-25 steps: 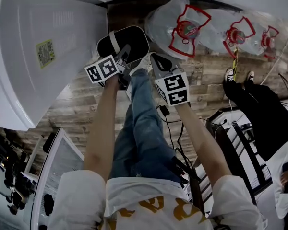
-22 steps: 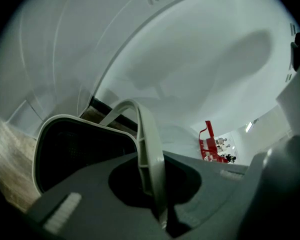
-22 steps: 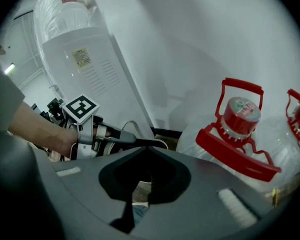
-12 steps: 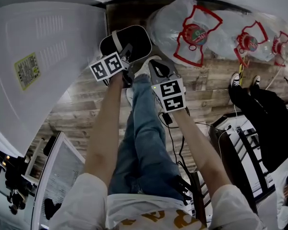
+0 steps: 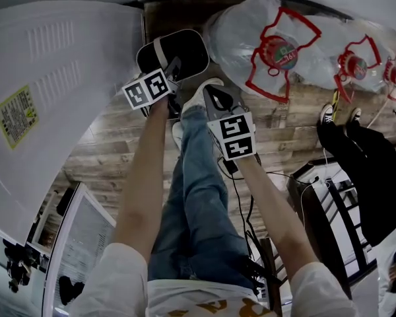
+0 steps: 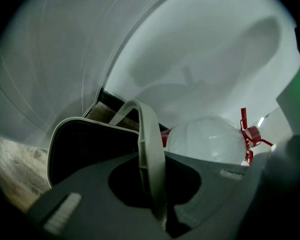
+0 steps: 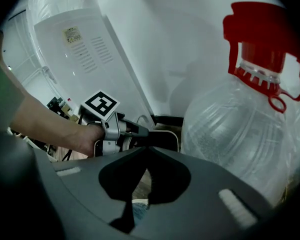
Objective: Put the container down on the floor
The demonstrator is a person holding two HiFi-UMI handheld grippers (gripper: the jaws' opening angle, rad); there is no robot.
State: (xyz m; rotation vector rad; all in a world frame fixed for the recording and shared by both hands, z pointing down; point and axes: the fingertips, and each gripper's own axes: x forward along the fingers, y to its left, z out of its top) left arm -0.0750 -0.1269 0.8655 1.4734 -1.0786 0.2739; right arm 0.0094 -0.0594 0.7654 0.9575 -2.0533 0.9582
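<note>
The container [image 5: 175,50] is a black bin with a white rim and a white bail handle, close to the wall at the top of the head view. My left gripper [image 5: 173,71] is shut on that handle [image 6: 151,149], which stands up over the bin's dark opening [image 6: 85,151]. I cannot tell whether the bin touches the wooden floor [image 5: 109,152]. My right gripper [image 5: 214,98] hangs just right of the bin with its jaws together and nothing in them. In the right gripper view its tips [image 7: 146,148] point at the bin's rim [image 7: 166,133] and the left gripper [image 7: 139,131].
Large clear water bottles [image 5: 264,45] with red caps lie right of the bin, one very near the right gripper [image 7: 240,129]. A white appliance [image 5: 53,91] fills the left side. Another person in black [image 5: 360,157] stands at the right. Cables [image 5: 241,197] trail over the floor.
The left gripper keeps its hold on the handle and the bin stays by the wall. The right gripper has drifted slightly down the picture. The head view has shifted a little.
</note>
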